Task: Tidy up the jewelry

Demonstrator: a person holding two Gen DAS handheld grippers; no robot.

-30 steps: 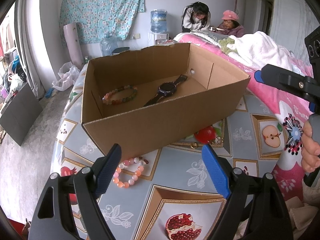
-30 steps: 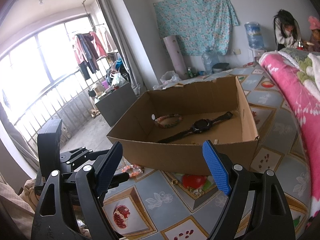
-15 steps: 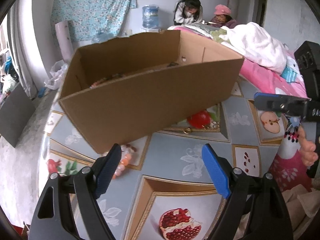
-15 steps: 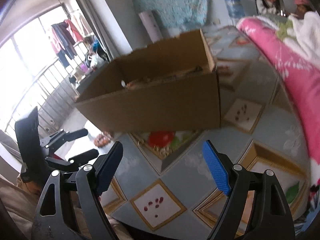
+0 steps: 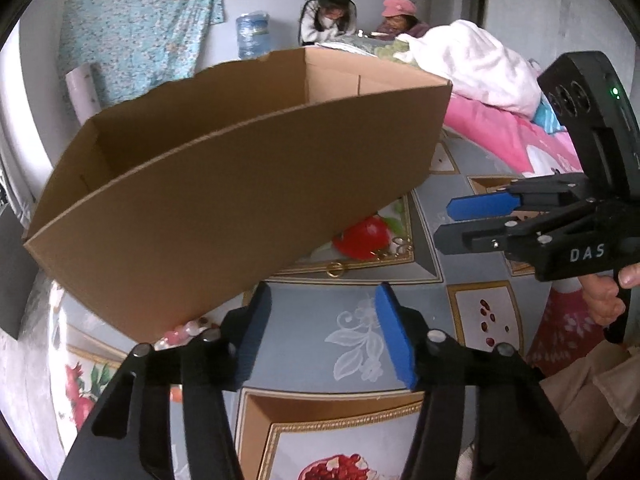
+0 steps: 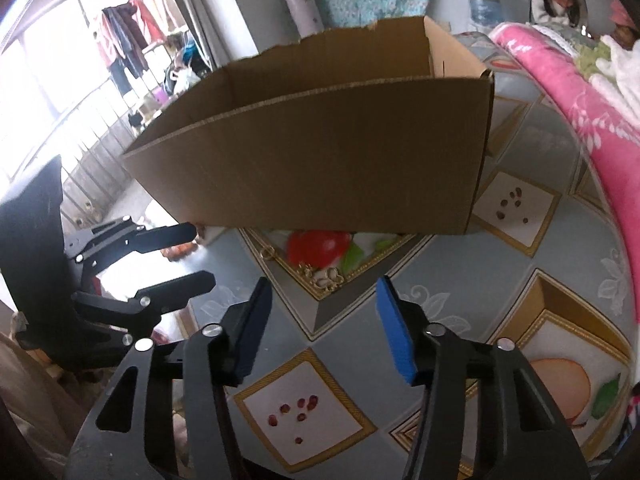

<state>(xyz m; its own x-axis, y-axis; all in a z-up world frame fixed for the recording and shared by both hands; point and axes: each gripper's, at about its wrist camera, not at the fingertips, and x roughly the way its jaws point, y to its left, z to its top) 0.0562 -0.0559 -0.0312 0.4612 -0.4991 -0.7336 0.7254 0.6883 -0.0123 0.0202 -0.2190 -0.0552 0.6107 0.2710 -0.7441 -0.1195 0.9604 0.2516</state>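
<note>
A brown cardboard box (image 5: 224,200) (image 6: 320,168) stands on the fruit-patterned tablecloth; its inside is hidden from both views. A pink bead bracelet (image 5: 180,334) peeks out under the box's near corner. A gold ring (image 5: 335,270) (image 6: 267,255) and a small gold ornament (image 5: 396,246) (image 6: 320,274) lie by the box's front wall. My left gripper (image 5: 322,300) (image 6: 200,256) hovers low before the ring, its jaws closing with nothing between them. My right gripper (image 6: 324,292) (image 5: 448,220) hangs just short of the gold ornament, its jaws closing on nothing too.
A pink blanket (image 6: 560,92) and white bedding (image 5: 480,68) border the table on the right. Two people (image 5: 328,16) sit at the back by a water bottle (image 5: 252,36). A hand (image 5: 604,300) holds the right gripper's handle.
Both grippers have sunk toward the tabletop and tipped, so the box's inside, with the watch and bracelet, is out of sight. Both pairs of jaws stand narrower than before.
</note>
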